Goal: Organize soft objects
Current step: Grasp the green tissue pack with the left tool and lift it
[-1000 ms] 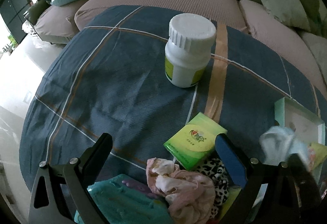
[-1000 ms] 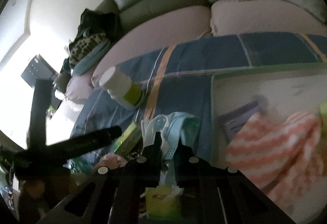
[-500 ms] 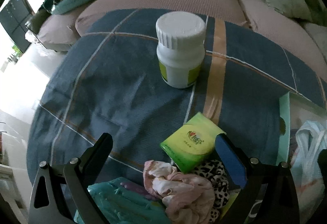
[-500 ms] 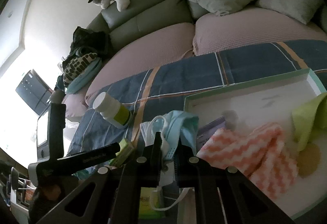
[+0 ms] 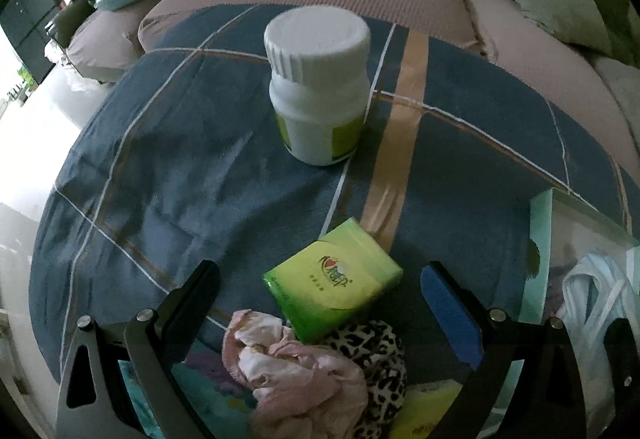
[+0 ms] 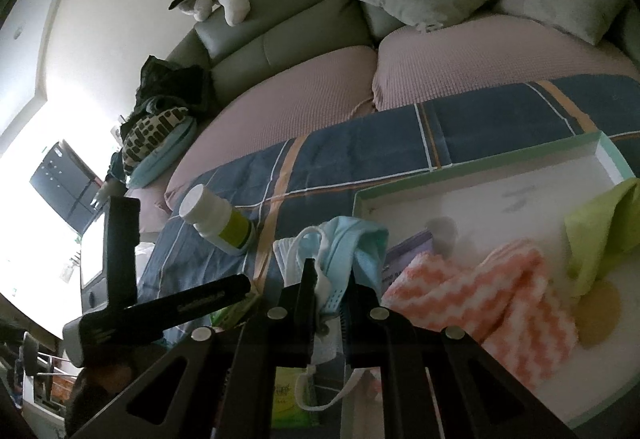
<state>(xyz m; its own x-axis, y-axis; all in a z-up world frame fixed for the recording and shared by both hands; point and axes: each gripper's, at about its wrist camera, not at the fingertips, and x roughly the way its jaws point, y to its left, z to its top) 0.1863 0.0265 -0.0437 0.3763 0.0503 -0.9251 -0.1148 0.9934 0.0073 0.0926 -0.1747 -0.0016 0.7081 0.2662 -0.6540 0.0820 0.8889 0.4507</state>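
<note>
Sofa behind, blue plaid cloth (image 5: 200, 167) over counter. Right gripper (image 6: 329, 293) pinches face mask (image 6: 352, 243), probably over near-left corner of tray (image 6: 480, 167); tray floor lies right. Left gripper (image 5: 320, 291) spread, empty, tissue pack (image 5: 332, 279) between fingers.

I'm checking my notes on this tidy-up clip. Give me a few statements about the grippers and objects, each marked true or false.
1. The right gripper is clamped on the light blue face masks. True.
2. The left gripper is shut on the green tissue packet. False: it is open, and the packet lies between its fingers.
3. The white plastic bottle lies on its side. False: it stands upright.
4. The orange-and-white wavy cloth lies in the mint-rimmed white tray. True.
</note>
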